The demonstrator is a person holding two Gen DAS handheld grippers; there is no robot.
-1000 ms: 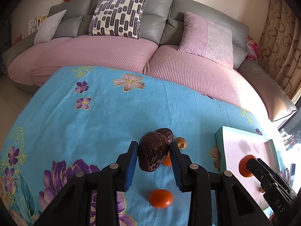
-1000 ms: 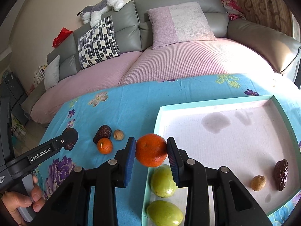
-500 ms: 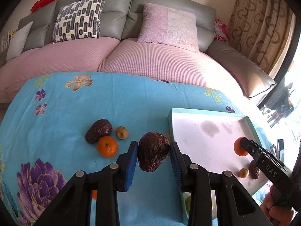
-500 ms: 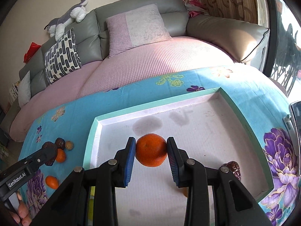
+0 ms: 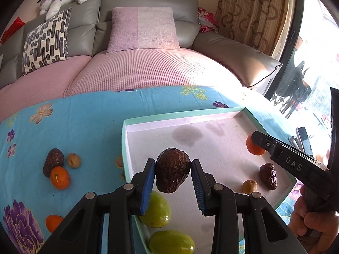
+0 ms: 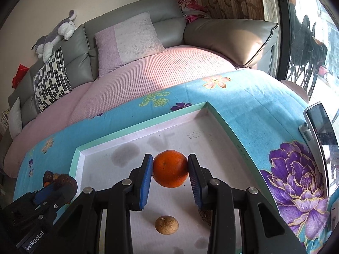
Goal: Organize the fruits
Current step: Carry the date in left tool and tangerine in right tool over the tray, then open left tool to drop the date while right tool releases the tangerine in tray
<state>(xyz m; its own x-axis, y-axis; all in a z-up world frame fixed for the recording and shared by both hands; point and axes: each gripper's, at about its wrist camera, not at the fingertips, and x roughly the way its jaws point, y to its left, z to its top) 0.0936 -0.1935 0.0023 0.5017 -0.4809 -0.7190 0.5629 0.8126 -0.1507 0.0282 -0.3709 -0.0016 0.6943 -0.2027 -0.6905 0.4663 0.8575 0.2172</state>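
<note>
Left gripper [image 5: 172, 174] clamped on wrinkled dark fruit [image 5: 172, 173] above tray [image 5: 211, 114], right gripper [image 6: 170, 169] clamped on orange [image 6: 170, 168] over tray's far right side, two green fruits [image 5: 157, 210] inside near left corner.

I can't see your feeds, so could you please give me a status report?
Left gripper shut on dark fruit; right gripper shut on orange. Both over tray. Nothing blocking.

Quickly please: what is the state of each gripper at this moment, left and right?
Left gripper: closed on the dark wrinkled fruit, above the tray.
Right gripper: closed on the orange, above the tray.
</note>
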